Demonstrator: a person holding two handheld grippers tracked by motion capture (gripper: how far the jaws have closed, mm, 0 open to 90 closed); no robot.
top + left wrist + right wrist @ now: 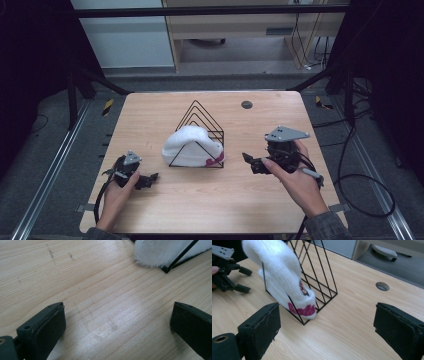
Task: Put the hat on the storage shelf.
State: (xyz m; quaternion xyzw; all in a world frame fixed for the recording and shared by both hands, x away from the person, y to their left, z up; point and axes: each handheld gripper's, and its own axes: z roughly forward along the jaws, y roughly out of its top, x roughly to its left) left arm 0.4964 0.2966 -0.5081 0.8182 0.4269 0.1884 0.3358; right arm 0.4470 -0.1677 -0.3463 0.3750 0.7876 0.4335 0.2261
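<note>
A black wire rack (200, 131), shaped like a row of triangles, stands near the middle of the wooden worktop (150, 115). A fluffy white hat (187, 145) with pink lettering on its cuff is draped over the rack's near end, its crown spilling out on the rack's left side and its cuff resting at the rack's right front corner.

The left gripper (150, 178) sits low over the worktop, left of the rack and nearer the person, well apart from the hat. In the left gripper view its jaws are spread wide with only bare wood between them, and the hat's furry edge (160, 252) and a rack corner lie ahead.

The right gripper (249, 161) is on the rack's right side, pointing toward the hat's cuff, near it but not touching. Its jaws are spread wide, holding nothing; the right gripper view frames the cuff (302, 308) between them, farther off. A round hole (246, 104) lies in the worktop behind the rack.
</note>
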